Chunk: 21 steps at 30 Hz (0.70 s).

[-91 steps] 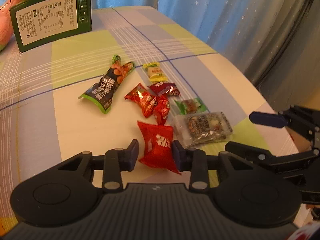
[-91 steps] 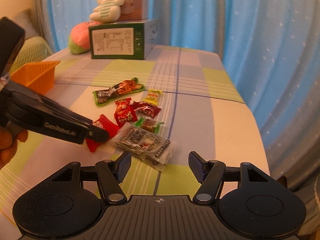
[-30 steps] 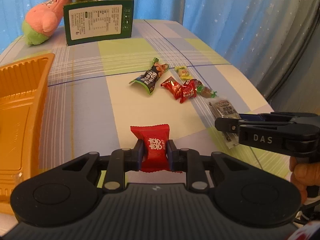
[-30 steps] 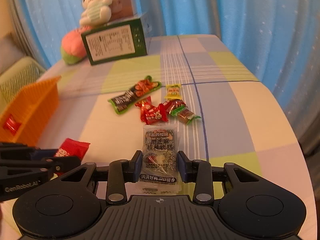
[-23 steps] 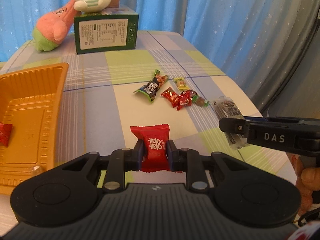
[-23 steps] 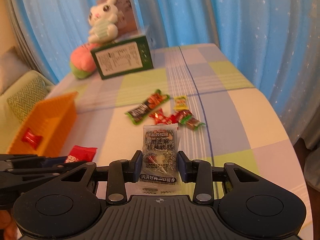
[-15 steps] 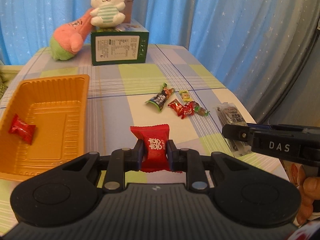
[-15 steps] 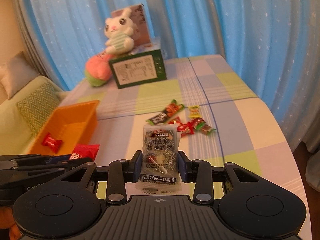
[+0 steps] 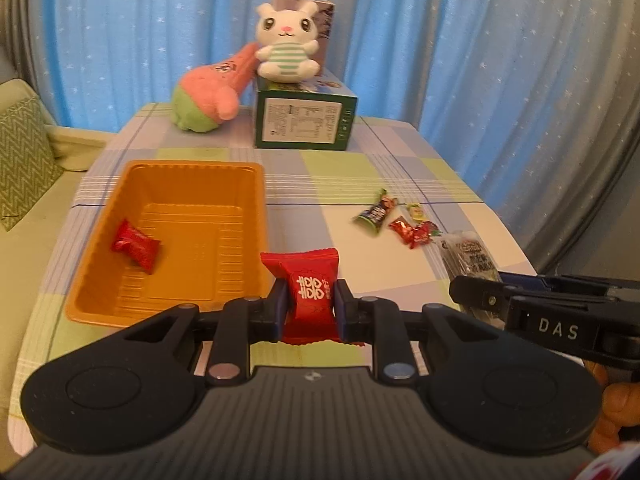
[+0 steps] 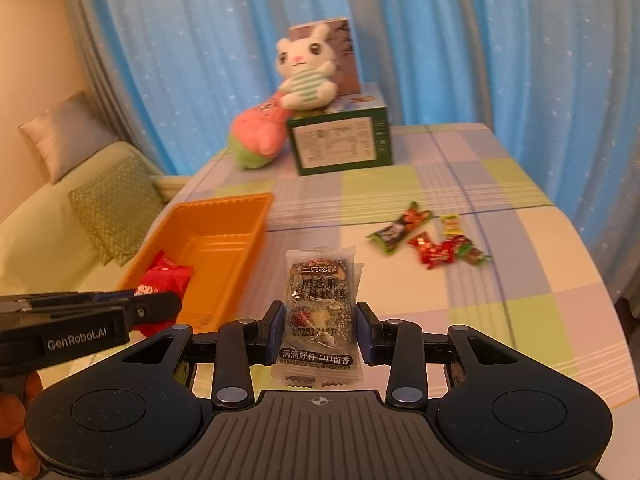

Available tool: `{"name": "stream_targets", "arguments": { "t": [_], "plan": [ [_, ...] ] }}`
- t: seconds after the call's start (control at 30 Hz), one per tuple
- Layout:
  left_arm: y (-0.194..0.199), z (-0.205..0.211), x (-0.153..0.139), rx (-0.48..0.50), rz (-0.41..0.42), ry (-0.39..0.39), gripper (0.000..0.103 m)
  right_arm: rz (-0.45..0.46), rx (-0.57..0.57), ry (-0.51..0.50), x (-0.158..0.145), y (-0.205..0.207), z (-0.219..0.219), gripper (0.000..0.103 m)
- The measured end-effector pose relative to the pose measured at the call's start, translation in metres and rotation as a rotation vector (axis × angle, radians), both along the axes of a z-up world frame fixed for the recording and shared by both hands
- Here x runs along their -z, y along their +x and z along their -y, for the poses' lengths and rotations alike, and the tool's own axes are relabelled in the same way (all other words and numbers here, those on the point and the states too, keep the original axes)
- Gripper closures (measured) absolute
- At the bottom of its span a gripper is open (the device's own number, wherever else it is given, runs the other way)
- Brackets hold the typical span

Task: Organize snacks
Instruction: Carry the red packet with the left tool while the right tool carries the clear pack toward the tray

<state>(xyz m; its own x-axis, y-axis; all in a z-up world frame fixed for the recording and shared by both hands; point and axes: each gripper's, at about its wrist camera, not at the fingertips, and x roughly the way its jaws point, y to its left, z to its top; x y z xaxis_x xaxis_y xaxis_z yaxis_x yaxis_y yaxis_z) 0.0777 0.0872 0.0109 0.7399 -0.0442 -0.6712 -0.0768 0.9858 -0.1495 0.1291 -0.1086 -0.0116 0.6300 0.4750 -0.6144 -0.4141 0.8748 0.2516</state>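
Between the blue pads of the left gripper (image 9: 308, 310), pinched upright above the checked tablecloth (image 9: 400, 168): the red snack packet (image 9: 307, 288), held just off the near right corner of the orange tray (image 9: 260, 184). Clamped likewise in the right gripper (image 10: 318, 330): the dark clear-wrapped packet (image 10: 320, 300), carried over the cloth to the right of the tray. Judged the carrying step, both packets lifted and not yet delivered. Next called for: swinging each load over the tray's hollow, then spreading the jaws to drop it beside the red candy (image 9: 136, 246) already lying inside.

Well apart on the cloth: a cluster of small wrapped sweets (image 9: 412, 232) and a dark green packet (image 9: 376, 214), not yet gathered. Beyond: a green box (image 9: 304, 122) bearing a plush rabbit (image 9: 286, 46), with a pink plush (image 9: 212, 92) leaning alongside.

Hidden behind the gripper bodies: the near tray wall and table edge. Blurred in the right wrist view: the sweets' labels.
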Motion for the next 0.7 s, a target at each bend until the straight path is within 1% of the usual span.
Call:
{"name": "stream_targets", "arguments": {
  "t": [0.33,0.7],
  "plan": [
    [-0.022,-0.04,-0.004,-0.084,-0.007,0.019,0.082,0.007,-0.087,-0.003,-0.002,-0.011,-0.044,0.065],
    [-0.031,-0.061,-0.003,-0.114,-0.009,0.009,0.082,0.004,-0.136,-0.017,0.001,-0.01,-0.075,0.065]
  ]
}}
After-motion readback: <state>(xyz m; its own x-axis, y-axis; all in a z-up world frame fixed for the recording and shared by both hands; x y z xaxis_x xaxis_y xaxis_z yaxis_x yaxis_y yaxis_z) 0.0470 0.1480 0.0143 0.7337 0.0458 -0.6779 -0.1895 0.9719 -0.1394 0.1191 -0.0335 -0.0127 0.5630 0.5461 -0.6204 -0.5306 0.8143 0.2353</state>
